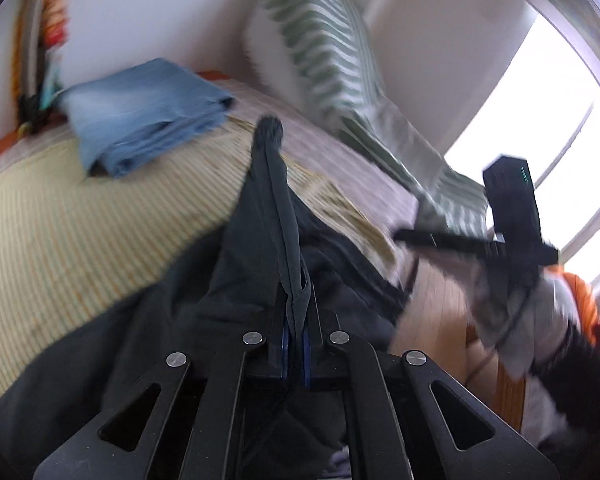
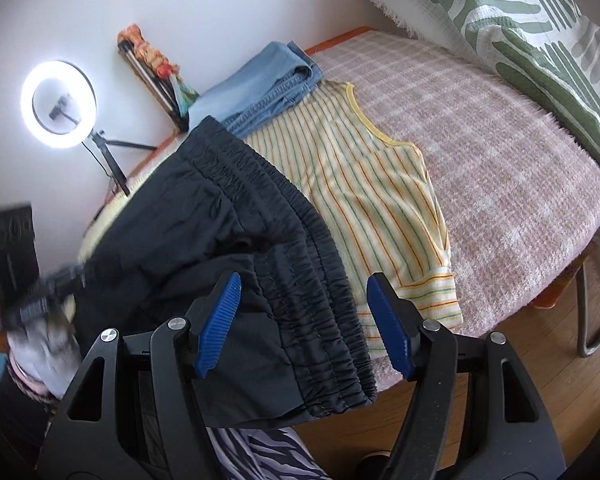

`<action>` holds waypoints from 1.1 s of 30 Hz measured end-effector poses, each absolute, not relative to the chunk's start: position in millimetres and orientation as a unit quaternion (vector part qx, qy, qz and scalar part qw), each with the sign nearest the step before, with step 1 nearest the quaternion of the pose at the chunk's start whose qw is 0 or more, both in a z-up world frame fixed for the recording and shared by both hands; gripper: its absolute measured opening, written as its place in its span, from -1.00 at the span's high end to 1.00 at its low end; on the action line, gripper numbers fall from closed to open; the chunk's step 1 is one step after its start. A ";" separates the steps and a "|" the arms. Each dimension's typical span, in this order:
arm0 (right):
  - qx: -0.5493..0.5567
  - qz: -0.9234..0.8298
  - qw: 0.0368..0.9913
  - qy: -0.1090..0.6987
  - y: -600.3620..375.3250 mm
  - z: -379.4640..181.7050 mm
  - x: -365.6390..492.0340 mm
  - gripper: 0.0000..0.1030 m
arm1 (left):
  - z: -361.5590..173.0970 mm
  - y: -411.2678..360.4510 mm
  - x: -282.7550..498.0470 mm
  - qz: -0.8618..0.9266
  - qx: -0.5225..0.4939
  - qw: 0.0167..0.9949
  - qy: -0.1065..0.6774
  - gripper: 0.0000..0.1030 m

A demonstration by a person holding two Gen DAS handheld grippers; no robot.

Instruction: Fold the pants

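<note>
Left tool [image 1: 296, 344]: clenched on a black pants [image 2: 228, 248] fold; keep it taut.
Right tool [image 2: 304, 324]: released; pinch the elastic waistband [image 2: 320, 320] squarely.

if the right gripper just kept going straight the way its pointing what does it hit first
Most likely the black pants: their elastic waistband lies between the right gripper's open fingers, right ahead. Beyond it sits the striped yellow top on the bed. Depth is hard to judge in this fisheye view.
</note>
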State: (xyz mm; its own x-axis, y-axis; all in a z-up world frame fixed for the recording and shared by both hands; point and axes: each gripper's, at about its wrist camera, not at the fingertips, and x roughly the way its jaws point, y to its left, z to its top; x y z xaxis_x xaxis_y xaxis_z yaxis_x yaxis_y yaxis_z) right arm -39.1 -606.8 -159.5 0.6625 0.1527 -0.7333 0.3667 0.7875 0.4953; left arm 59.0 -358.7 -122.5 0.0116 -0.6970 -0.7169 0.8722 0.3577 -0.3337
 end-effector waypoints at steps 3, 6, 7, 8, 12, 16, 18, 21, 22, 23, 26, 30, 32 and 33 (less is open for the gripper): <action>0.359 -0.037 0.847 0.390 -610.6 -153.9 -37.3 -0.34 | -137.3 -364.3 27.7 -0.576 0.134 0.679 0.436 0.94; 0.392 -0.007 0.839 0.378 -610.5 -152.6 -34.1 -0.34 | -152.0 -364.9 10.6 -0.576 0.161 0.669 0.442 0.94; 0.398 0.000 0.836 0.377 -609.8 -154.1 -32.8 -0.34 | -155.3 -364.3 9.3 -0.574 0.166 0.668 0.444 0.94; 0.404 0.003 0.833 0.378 -609.5 -156.4 -31.6 -0.35 | -158.0 -363.2 9.0 -0.572 0.164 0.667 0.449 0.94; 0.458 0.017 0.806 0.374 -613.0 -175.0 -32.4 -0.39 | -160.6 -359.6 7.4 -0.568 0.171 0.669 0.449 0.94; 0.442 -0.016 0.802 0.403 -608.7 -190.7 -29.6 -0.33 | -164.0 -353.6 -1.6 -0.570 0.190 0.665 0.443 0.94; 0.444 -0.017 0.794 0.414 -605.9 -200.2 -27.7 0.31 | -166.6 -354.6 -4.1 -0.570 0.195 0.663 0.444 0.95; 0.458 -0.013 0.789 0.409 -603.4 -202.6 -34.0 0.79 | -167.2 -352.7 -5.5 -0.571 0.193 0.660 0.447 0.95; 0.454 -0.011 0.794 0.405 -601.1 -198.1 -39.9 0.80 | -165.9 -349.0 -7.1 -0.572 0.194 0.661 0.445 0.95; 0.447 -0.011 0.799 0.402 -599.6 -193.9 -45.7 0.81 | -163.9 -346.8 -8.8 -0.573 0.196 0.662 0.442 0.95; 0.443 -0.010 0.805 0.394 -600.7 -187.0 -66.3 0.83 | -164.9 -342.3 -12.7 -0.577 0.201 0.657 0.441 0.95; 0.434 -0.023 0.800 0.413 -602.5 -195.8 -83.3 0.83 | -174.7 -341.3 -23.4 -0.581 0.214 0.643 0.451 0.95; 0.430 -0.028 0.792 0.432 -602.1 -205.9 -84.4 0.83 | -179.6 -342.5 -26.4 -0.581 0.219 0.638 0.455 0.95; 0.420 -0.034 0.790 0.445 -600.1 -211.5 -82.0 0.83 | -182.3 -343.1 -27.1 -0.582 0.220 0.635 0.459 0.95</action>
State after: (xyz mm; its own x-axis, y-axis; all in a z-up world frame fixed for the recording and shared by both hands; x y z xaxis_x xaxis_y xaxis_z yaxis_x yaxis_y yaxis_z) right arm -82.0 -600.1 -211.5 0.6014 0.3194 -0.7323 0.4278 0.6454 0.6328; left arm -27.1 -343.1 -182.3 -0.0982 -0.5366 -0.8381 0.9399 0.2269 -0.2554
